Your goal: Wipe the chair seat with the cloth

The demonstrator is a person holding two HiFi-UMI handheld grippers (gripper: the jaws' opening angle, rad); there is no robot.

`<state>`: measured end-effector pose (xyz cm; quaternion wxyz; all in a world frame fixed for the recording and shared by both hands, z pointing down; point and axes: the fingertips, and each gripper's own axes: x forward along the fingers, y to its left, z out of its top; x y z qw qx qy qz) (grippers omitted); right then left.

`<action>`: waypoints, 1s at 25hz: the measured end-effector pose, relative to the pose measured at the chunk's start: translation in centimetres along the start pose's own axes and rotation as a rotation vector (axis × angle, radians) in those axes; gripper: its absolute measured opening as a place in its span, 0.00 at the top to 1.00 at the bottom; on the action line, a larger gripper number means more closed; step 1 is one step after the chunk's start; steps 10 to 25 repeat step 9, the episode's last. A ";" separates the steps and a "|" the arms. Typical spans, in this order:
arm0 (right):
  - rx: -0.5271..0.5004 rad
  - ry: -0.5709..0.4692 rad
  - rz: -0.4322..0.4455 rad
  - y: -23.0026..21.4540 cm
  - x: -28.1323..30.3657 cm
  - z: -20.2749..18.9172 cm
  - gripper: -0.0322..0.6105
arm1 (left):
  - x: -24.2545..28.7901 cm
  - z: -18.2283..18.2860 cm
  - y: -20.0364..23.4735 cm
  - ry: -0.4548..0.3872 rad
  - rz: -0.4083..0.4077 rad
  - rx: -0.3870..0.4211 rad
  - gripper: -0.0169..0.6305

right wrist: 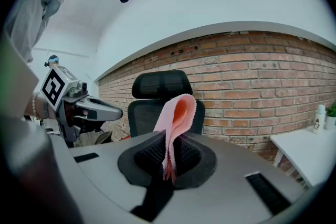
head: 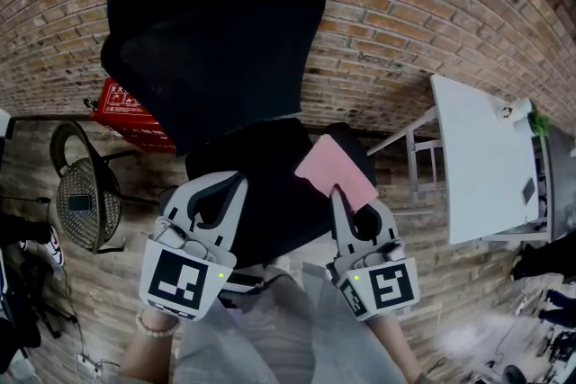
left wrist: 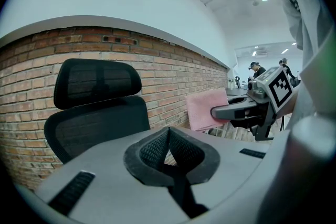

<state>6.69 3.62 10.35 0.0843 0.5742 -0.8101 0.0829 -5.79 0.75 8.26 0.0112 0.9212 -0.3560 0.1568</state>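
Left wrist [head: 148,333]: nearest the camera, with a bead bracelet [head: 155,328].
Left gripper [left wrist: 168,132]: jaws pressed together on nothing, pointing toward the chair.
Right gripper [right wrist: 167,159]: level with the left one and apart from it, jaws clenched on the lower edge of the cloth.
Cloth [right wrist: 176,115]: pink, folded over, standing up out of the right jaws. From the head view it lies over the right part of the seat; I cannot tell whether it touches.
Seat [head: 256,193]: black, just beyond both grippers and partly covered by them.
Chair back [head: 211,31]: black mesh with a headrest, rising behind the seat.
Wall [right wrist: 252,81]: red brick, behind the chair.
Table [head: 486,157]: white, to the right of the chair.
Bottle [right wrist: 319,117]: small, white, on the table near the wall.
Red box [head: 126,114]: on the floor left of the chair.
Round mesh chair [head: 83,193]: near the box.
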 end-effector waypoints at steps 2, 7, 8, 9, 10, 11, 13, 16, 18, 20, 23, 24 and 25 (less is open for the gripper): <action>0.000 0.002 0.001 0.1 0.0 0.0 0.87 | -0.1 0.0 0.0 0.000 0.000 -0.002 0.95; 0.000 0.003 0.003 0.2 -0.1 0.0 0.87 | -0.2 0.0 -0.1 0.001 0.001 0.000 0.95; -0.001 0.003 0.004 0.2 -0.2 0.0 0.87 | -0.2 0.0 -0.1 0.000 0.001 0.001 0.95; -0.001 0.004 0.004 0.3 -0.2 -0.1 0.87 | -0.2 0.0 -0.1 -0.002 0.001 0.001 0.95; -0.001 0.004 0.004 0.3 -0.2 -0.1 0.87 | -0.2 0.0 -0.1 -0.002 0.001 0.001 0.95; -0.001 0.004 0.004 0.3 -0.2 -0.1 0.87 | -0.2 0.0 -0.1 -0.002 0.001 0.001 0.95; -0.001 0.004 0.004 0.3 -0.2 -0.1 0.87 | -0.2 0.0 -0.1 -0.002 0.001 0.001 0.95; -0.001 0.004 0.004 0.3 -0.2 -0.1 0.87 | -0.2 0.0 -0.1 -0.002 0.001 0.001 0.95; -0.001 0.004 0.004 0.3 -0.2 -0.1 0.87 | -0.2 0.0 -0.1 -0.002 0.001 0.001 0.95; -0.001 0.004 0.004 0.3 -0.2 -0.1 0.87 | -0.2 0.0 -0.1 -0.002 0.001 0.001 0.95; -0.001 0.004 0.004 0.3 -0.2 -0.1 0.87 | -0.2 0.0 -0.1 -0.002 0.001 0.001 0.95; -0.001 0.004 0.004 0.3 -0.2 -0.1 0.87 | -0.2 0.0 -0.1 -0.002 0.001 0.001 0.95; -0.001 0.004 0.004 0.3 -0.2 -0.1 0.87 | -0.2 0.0 -0.1 -0.002 0.001 0.001 0.95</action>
